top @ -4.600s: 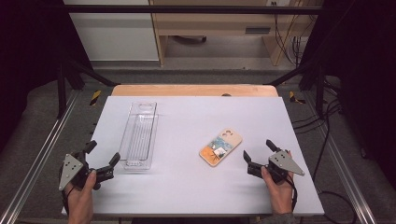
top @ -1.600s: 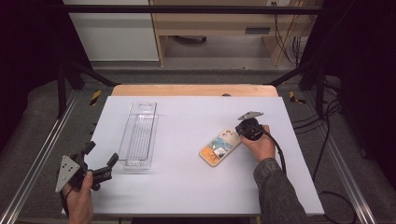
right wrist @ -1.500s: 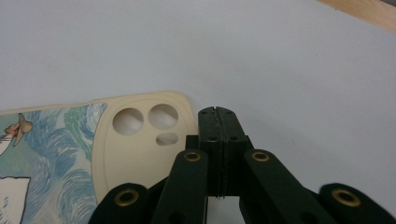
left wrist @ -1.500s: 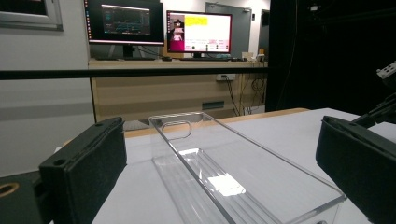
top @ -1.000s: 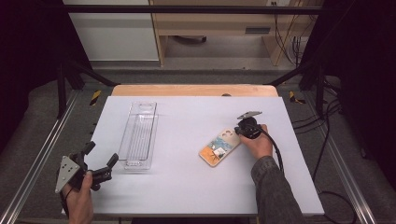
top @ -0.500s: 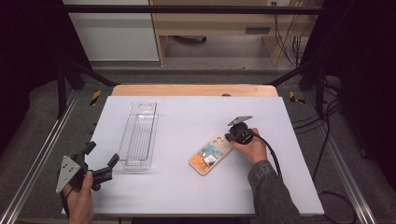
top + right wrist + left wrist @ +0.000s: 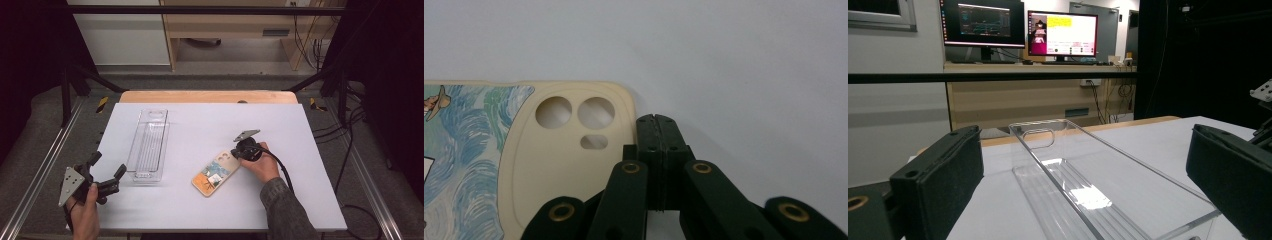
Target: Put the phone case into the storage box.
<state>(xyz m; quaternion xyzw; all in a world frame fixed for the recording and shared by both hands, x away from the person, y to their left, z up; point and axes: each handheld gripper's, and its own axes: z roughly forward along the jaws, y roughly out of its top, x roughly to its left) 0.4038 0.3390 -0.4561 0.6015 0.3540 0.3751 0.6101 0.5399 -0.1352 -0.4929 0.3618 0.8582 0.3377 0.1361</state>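
Here, right claw (image 7: 655,118) fully closed, empty, against phone case (image 7: 569,165) edge.

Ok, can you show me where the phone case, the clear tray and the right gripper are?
phone case (image 7: 216,173), high view, on the middle of its picture side.
clear tray (image 7: 148,145), high view, on its floor.
right gripper (image 7: 657,131), right gripper view, on its shut tips beside the case's edge.
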